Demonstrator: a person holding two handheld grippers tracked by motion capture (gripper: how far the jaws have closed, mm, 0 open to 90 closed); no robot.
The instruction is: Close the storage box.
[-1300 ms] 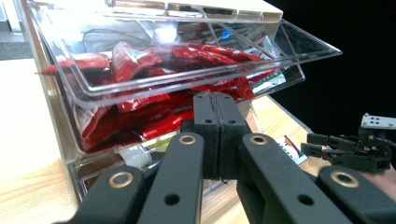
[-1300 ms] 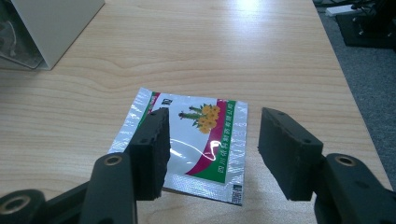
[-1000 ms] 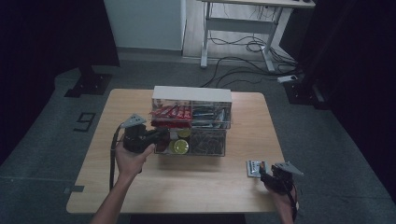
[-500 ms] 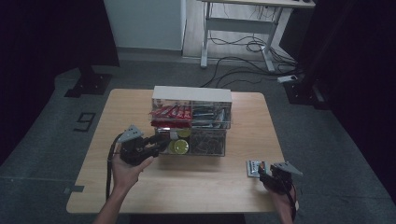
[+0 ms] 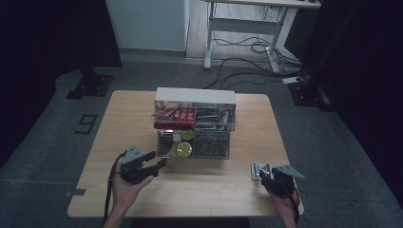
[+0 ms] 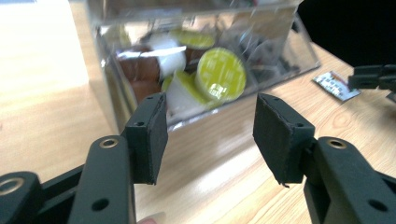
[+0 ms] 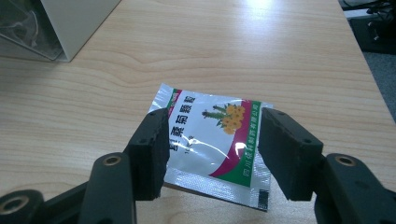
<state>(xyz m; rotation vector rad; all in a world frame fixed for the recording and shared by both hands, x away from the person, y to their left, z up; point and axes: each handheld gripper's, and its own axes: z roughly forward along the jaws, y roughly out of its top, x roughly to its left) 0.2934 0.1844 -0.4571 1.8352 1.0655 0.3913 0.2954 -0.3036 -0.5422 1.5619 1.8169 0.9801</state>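
L hand-held gripper sits low over the table, jaws apart w/ nothing between them; they've just been opening. Straight ahead of it, near but not touching, is the clear organizer's lower bin, w/ yellow-lidded cups behind the wall.

R hand-held gripper: jaws apart, straddling a sachet lying flat on the table. Pads sit either side of it; can't tell if they touch it, no clamp visible. Sachet is white w/ green and magenta edging and a yellow flower print, directly between and under the jaws. In the high view it's just L of the R hand-held gripper, and the upper bin holds red packs.
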